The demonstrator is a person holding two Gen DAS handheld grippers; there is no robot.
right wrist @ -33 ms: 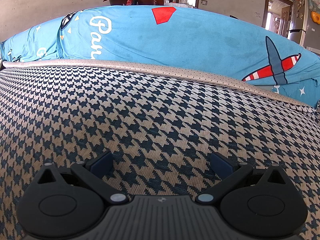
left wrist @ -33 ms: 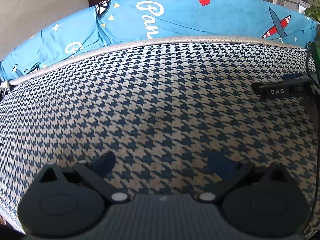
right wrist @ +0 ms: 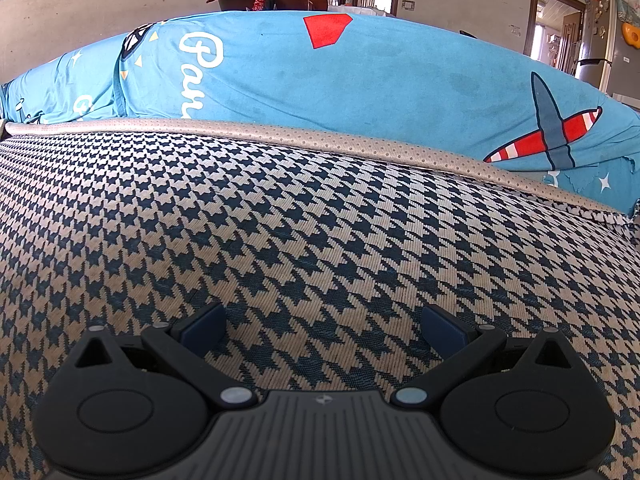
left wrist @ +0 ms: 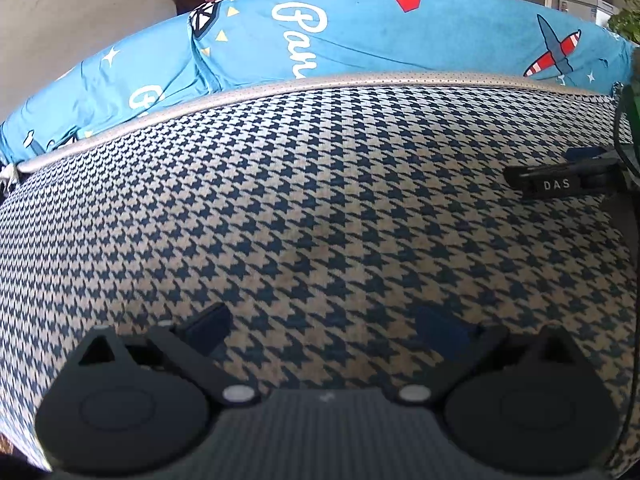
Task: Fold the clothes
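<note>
The navy-and-beige houndstooth woven garment [left wrist: 320, 208] lies spread flat, filling both views, its beige dotted hem [right wrist: 320, 136] against the bright blue printed sheet [right wrist: 380, 80] behind. The left gripper [left wrist: 324, 326] and the right gripper [right wrist: 322, 326] sit low over the cloth, fingers spread wide, pinching nothing. No containers show.

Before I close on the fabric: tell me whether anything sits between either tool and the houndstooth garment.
Nothing visible does. The left tool and the right tool are both open, directly over bare houndstooth garment. The right tool shows only at the left view's far right edge.
</note>
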